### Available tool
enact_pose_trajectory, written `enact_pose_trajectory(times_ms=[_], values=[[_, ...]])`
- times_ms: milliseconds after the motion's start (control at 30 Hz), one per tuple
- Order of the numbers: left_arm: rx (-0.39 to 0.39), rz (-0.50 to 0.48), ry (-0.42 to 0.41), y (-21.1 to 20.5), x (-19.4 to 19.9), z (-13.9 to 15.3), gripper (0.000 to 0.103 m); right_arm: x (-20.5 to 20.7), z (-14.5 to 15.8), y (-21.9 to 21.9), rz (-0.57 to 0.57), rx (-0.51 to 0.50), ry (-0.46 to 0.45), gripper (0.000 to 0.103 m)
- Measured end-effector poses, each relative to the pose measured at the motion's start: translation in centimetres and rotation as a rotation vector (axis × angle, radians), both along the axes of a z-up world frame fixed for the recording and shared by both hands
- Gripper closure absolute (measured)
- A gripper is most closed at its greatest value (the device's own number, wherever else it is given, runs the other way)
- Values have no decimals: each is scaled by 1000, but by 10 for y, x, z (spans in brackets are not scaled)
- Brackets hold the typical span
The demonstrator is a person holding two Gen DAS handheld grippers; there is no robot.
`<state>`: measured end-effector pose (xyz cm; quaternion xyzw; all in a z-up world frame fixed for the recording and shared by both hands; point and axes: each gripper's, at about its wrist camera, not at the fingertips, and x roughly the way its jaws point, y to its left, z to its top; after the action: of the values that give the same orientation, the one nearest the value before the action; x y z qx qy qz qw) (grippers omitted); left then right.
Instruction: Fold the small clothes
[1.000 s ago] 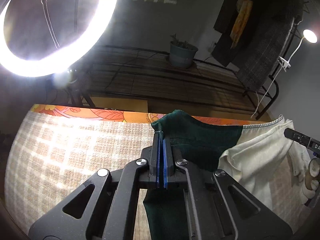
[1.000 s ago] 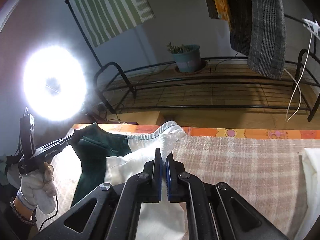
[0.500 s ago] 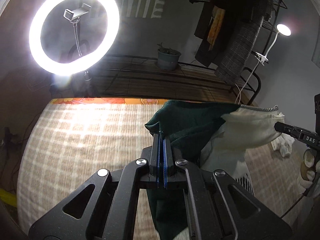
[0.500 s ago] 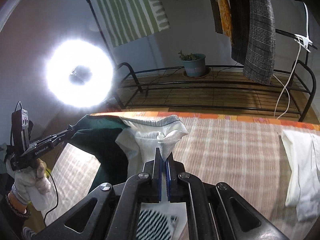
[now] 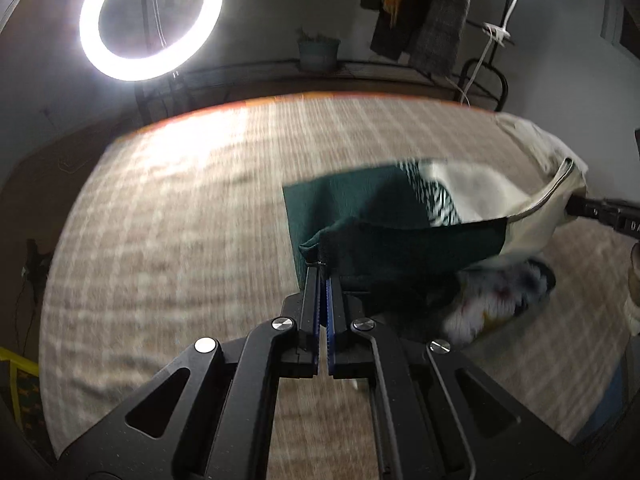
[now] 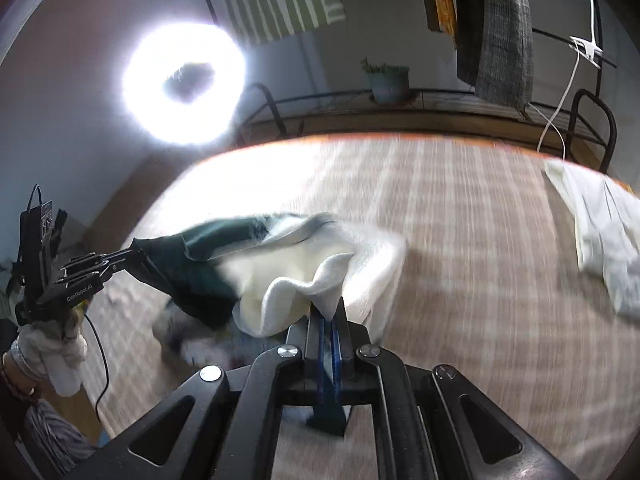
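The garment (image 5: 404,236), dark green on one half and cream on the other, hung stretched between my two grippers just above the checked bench (image 5: 180,220), its lower part lying on the cloth at about 3 o'clock in the left wrist view. My left gripper (image 5: 323,276) had its fingers (image 5: 311,292) closed on the green corner. My right gripper (image 6: 329,312) had its fingers (image 6: 342,320) closed on a fold of the cream half. In the right wrist view the garment ran from the fingers toward 9 o'clock, where the left gripper held the green end. Motion blur smeared the fabric, so finer detail of the folds could not be read; a striped black-and-white patch (image 5: 434,200) showed between the two colours.

A white cloth (image 6: 600,232) lay on the bench at 3 o'clock in the right wrist view, well apart from the garment. Beyond the far edge of the bench, a ring light (image 5: 150,20) glared at 11 o'clock, a potted plant (image 6: 386,80) stood on a metal rack (image 6: 440,106) at 12 o'clock, and hanging clothes (image 6: 496,28) showed at 1 o'clock.
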<state>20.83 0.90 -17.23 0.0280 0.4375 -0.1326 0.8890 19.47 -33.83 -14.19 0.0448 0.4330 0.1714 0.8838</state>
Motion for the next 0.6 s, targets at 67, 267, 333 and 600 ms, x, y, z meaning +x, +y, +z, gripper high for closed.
enact_pose_trajectory(times_ms=[67,267,333,600], values=[[12,-17,21,-2,-9,-10,103,-11,-9,-1,3,-33,10,103],[29,-61,58,4,-36,-10,101,-37,-18,-7,37,-97,29,98],[-4,-55,63,14,-42,-1,100,-43,-17,-14,37,-92,34,98],[-181,68,46,63,-46,26,81,-67,-7,-40,-35,24,46,71]])
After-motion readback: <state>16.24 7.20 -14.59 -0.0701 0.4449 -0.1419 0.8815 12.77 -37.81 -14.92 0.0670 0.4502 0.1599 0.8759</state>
